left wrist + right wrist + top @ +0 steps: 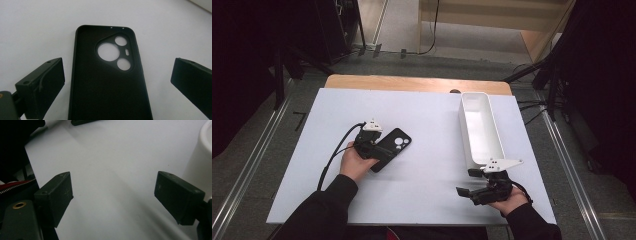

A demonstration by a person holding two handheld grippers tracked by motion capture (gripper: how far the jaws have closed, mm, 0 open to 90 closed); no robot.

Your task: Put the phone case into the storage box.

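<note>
Two tongs gaped empty: left tongs straddled the black phone case at nine o'clock on the worktop, its long axis running between the jaws, right tongs well apart beside the white tray.

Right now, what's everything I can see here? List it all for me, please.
Phone case: one, black, lying inside-up on the left half of the board, between the left gripper's open jaws.
Bin: one, white, long and narrow, empty, on the right half of the board.
Board: one, white, covering the table.
Table: one, wooden, far edge showing beyond the board.
Left gripper: one, black, open, held at the case.
Right gripper: one, black, open, held low near the bin's near end.
Sleeves: two, black, at the bottom edge.
</note>
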